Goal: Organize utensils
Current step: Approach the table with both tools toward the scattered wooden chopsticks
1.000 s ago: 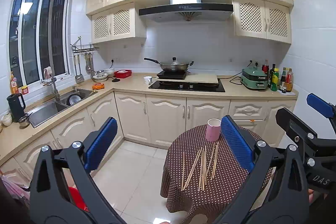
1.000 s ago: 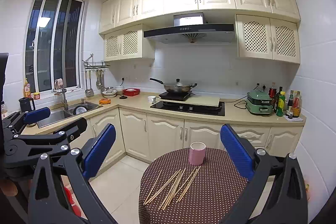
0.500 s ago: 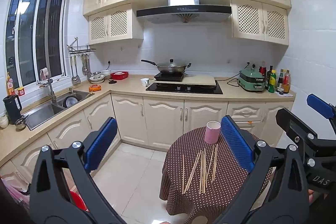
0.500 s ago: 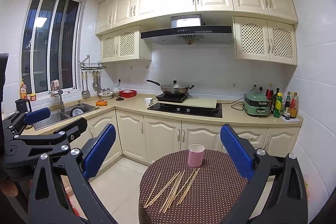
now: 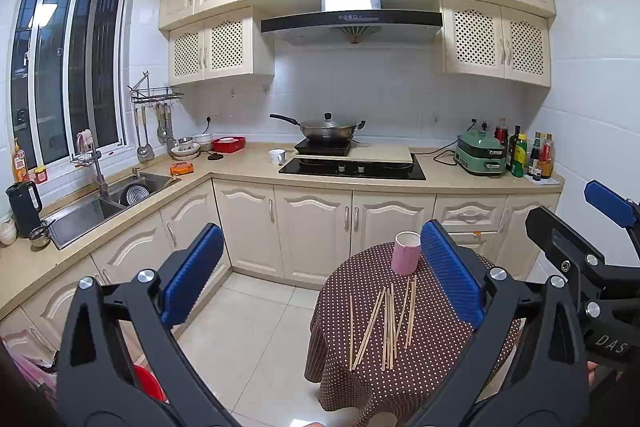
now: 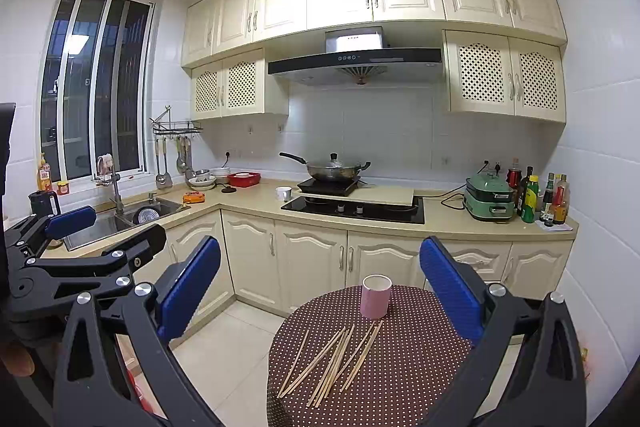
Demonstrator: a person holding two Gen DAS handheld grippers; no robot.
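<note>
Several wooden chopsticks (image 5: pixel 386 321) lie loose on a small round table with a brown dotted cloth (image 5: pixel 432 355). A pink cup (image 5: pixel 406 253) stands upright behind them. The chopsticks (image 6: pixel 340 357), the cup (image 6: pixel 375 296) and the cloth (image 6: pixel 412 371) also show in the right wrist view. My left gripper (image 5: pixel 320 275) is open and empty, held well above and short of the table. My right gripper (image 6: pixel 320 285) is open and empty, also high and back from the table. Each gripper shows at the edge of the other's view.
Cream kitchen cabinets and a beige counter (image 5: pixel 248 163) run behind the table. A hob with a wok (image 5: pixel 326 131), a sink (image 5: pixel 100 201) at left, and bottles (image 5: pixel 520 151) at right stand on it. A red bucket (image 5: pixel 150 383) sits on the tiled floor.
Both grippers have tilted up slightly, so the table and chopsticks sit a little lower in both views. The jaws stay open. The chopsticks and cup have not moved.
</note>
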